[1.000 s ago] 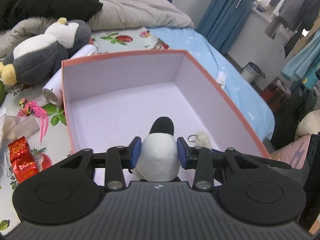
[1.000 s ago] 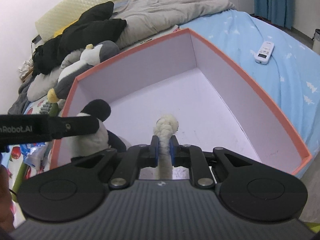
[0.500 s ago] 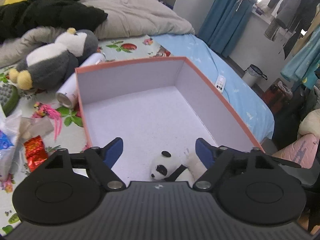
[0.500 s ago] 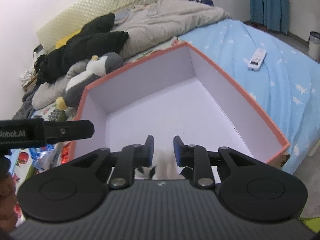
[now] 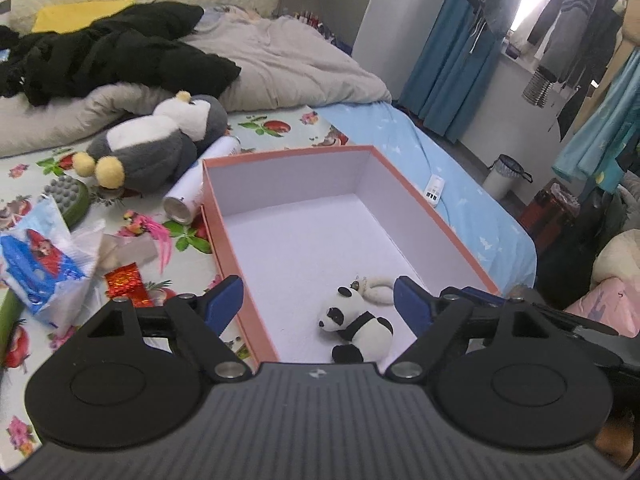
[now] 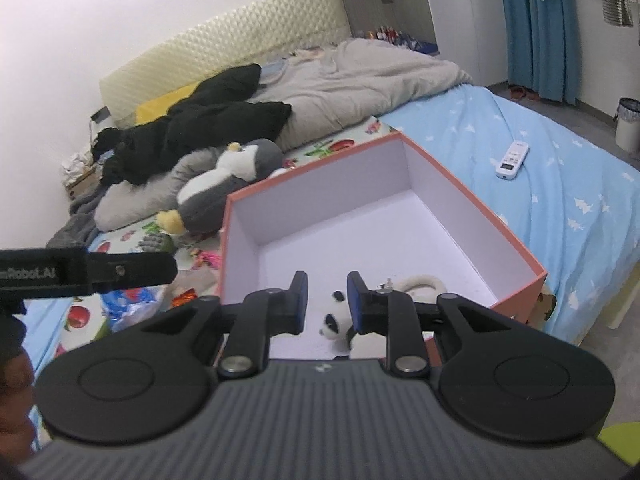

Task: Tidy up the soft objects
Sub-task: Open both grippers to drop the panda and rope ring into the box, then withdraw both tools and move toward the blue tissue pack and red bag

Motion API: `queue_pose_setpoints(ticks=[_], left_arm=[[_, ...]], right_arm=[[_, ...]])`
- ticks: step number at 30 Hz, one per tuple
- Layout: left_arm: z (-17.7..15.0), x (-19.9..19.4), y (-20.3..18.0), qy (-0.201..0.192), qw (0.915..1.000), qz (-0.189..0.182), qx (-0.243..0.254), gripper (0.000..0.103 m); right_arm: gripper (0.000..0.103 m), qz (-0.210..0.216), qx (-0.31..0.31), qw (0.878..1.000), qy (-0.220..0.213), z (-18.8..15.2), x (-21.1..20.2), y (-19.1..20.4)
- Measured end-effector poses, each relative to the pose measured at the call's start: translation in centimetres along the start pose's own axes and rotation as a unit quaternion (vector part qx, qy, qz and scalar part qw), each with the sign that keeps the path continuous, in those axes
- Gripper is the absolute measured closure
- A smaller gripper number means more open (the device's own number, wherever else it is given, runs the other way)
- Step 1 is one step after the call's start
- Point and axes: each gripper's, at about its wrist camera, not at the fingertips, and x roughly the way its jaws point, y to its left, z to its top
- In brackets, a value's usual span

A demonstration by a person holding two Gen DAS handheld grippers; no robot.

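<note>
Bedding covers the bed [image 5: 460,168], where an orange box [image 5: 224,240] sits open. Inside it, the panda [image 5: 356,326] lies on its side beside a cream ring [image 5: 378,290], just beyond the left gripper [image 5: 318,296], whose blue fingers [image 5: 226,296] gape wide and empty. From the right wrist, the right gripper [image 6: 323,300] stands narrowly apart, empty, its fingers [image 6: 299,300] hiding most of the panda [image 6: 332,324]. At that view's left edge a black bar is cut off, reading "Robot.AI". Beyond the box lie a penguin [image 5: 156,148] and a remote [image 6: 512,159], its label illegible
</note>
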Motion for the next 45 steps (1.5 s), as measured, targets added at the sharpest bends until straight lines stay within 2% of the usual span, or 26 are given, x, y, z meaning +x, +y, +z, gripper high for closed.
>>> queue_pose_setpoints(ticks=[6, 11, 14, 24, 31, 45], left_arm=[[-1.4, -3.8, 0.7, -0.017, 0.9998, 0.011, 0.003, 0.007], [-2.8, -6.6, 1.9, -0.027, 0.9978, 0.061, 0.003, 0.003], [-3.9, -8.1, 3.3, -0.029, 0.9969, 0.072, -0.016, 0.000], [-7.8, -11.5, 7.1, -0.017, 0.9885, 0.146, -0.033, 0.000], [-9.4, -13.5, 9.6, -0.016, 0.9820, 0.169, -0.082, 0.000], [-11.3, -13.7, 14.0, 0.000, 0.9726, 0.197, -0.124, 0.000]], right_arm=[[0.077, 0.014, -0.019, 1.000, -0.014, -1.0, -2.4, 2.2], [0.077, 0.028, -0.036, 0.999, -0.014, -2.0, -3.1, 4.0], [0.077, 0.038, -0.049, 0.998, -0.018, -2.5, -3.5, 5.1], [0.077, 0.073, -0.074, 0.994, -0.013, -4.2, -4.0, 9.2], [0.077, 0.101, -0.091, 0.991, 0.007, -5.4, -4.3, 11.6], [0.077, 0.115, -0.112, 0.986, 0.036, -6.6, -3.0, 14.8]])
